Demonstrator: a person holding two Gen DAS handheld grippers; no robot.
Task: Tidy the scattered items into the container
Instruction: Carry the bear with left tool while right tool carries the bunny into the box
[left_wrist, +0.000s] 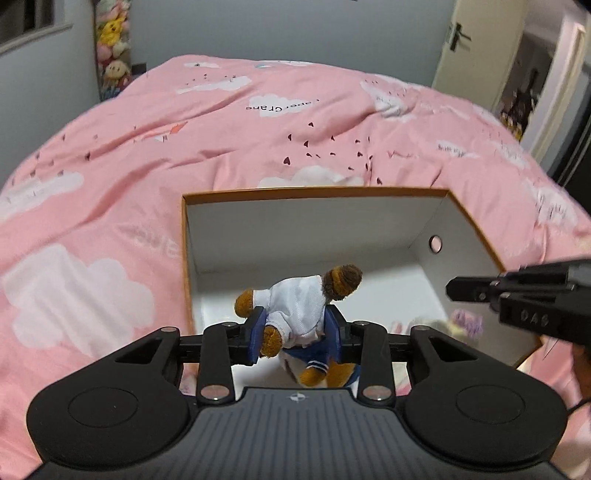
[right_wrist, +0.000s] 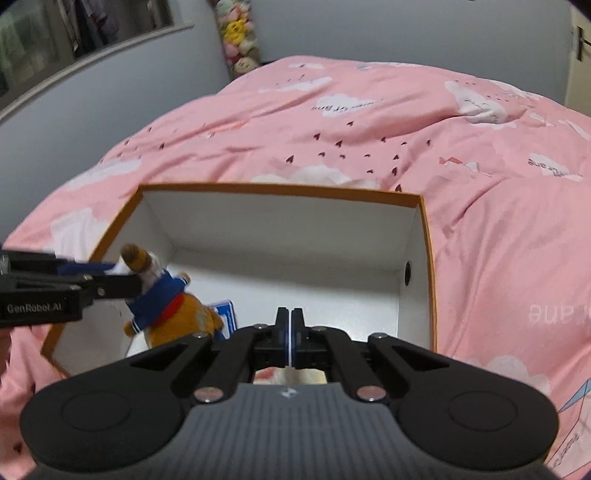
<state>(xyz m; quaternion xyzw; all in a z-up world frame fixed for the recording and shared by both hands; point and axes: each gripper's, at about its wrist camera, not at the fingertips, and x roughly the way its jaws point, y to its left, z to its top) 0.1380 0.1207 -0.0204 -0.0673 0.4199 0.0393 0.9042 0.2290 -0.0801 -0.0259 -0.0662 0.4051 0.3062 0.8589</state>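
An open box with an orange rim (left_wrist: 314, 192) and white inside sits on the pink bed cover. My left gripper (left_wrist: 295, 328) hangs over the box's near left part, its blue pads pressed on the white shirt of a small brown teddy bear (left_wrist: 295, 299). Under the bear, an orange plush in a blue sailor top (right_wrist: 166, 306) lies in the box (right_wrist: 280, 190). From the right wrist view the left gripper (right_wrist: 122, 280) reaches in from the left with the bear's head (right_wrist: 135, 254) at its tip. My right gripper (right_wrist: 291, 321) is over the box's near right part, shut with nothing between its pads; it also shows as the right gripper (left_wrist: 454, 290).
A blue card pack (right_wrist: 225, 314) and a pale purple soft item (left_wrist: 467, 323) lie on the box floor. A cream and pink item (right_wrist: 288, 376) shows under the right gripper. The pink cover (left_wrist: 258, 140) spreads all around. A column of plush toys (left_wrist: 112, 48) hangs on the far wall, beside a door (left_wrist: 476, 44).
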